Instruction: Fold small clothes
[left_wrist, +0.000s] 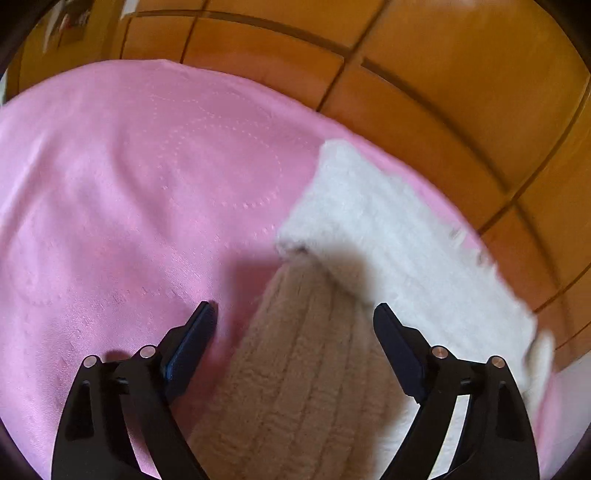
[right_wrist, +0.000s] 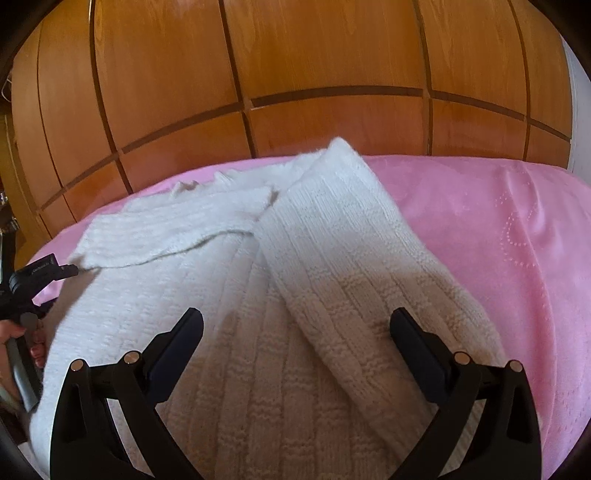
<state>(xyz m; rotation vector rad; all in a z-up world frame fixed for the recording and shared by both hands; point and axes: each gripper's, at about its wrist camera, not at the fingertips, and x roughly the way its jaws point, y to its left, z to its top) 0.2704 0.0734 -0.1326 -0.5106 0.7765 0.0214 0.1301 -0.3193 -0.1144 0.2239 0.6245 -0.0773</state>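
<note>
Showing only rightward: folded sweater (right_wrist: 280, 280) sleeves.

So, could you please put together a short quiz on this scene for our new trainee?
1. True or false: the left gripper is clamped shut on the white ribbed knitted sweater.
2. What covers the surface under the sweater?
A. a pink embroidered bedspread
B. a grey towel
C. bare wood
3. What stands behind the bed?

Key:
1. False; its jaws stand open with a sleeve of the sweater between them, and the right gripper is open too.
2. A, the pink embroidered bedspread.
3. A wall of orange-brown wooden cabinet panels.
</note>
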